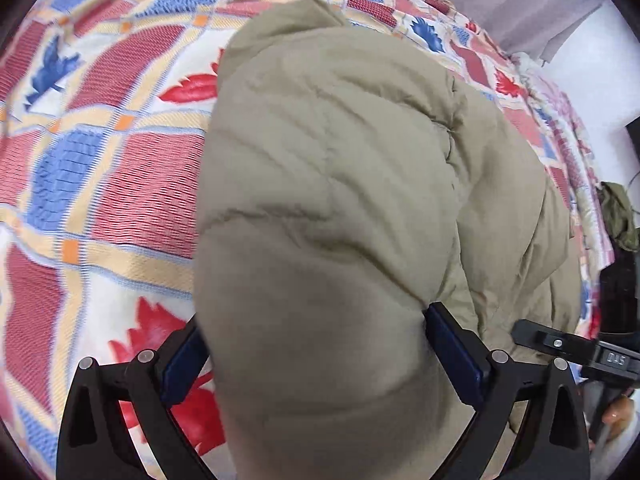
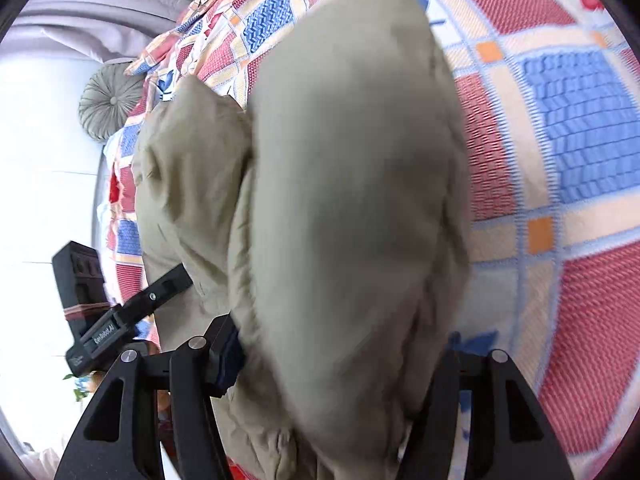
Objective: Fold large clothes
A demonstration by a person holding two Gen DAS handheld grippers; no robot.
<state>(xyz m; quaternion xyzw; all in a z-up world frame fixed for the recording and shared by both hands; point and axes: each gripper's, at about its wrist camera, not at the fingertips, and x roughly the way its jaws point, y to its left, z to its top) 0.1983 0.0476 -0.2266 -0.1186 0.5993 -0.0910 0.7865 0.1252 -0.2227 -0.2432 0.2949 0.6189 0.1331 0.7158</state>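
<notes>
patchwork leaf blanket all over the bed | round grey cushion off the edge | grey curtain behind

One khaki padded jacket, one patterned blanket, one round cushion.

A bed is covered w/ a patchwork-print blanket in red, blue and cream squares w/ red and blue leaf motifs, seen filling most of both views. Grey curtain fabric is seen beyond the bed's far edge, next to a bright white wall; a round pleated grey-green cushion is seen just beside the blanket's edge in the right wrist view. Strong, washed-out light is noted on the white floor beside the bed.
</notes>
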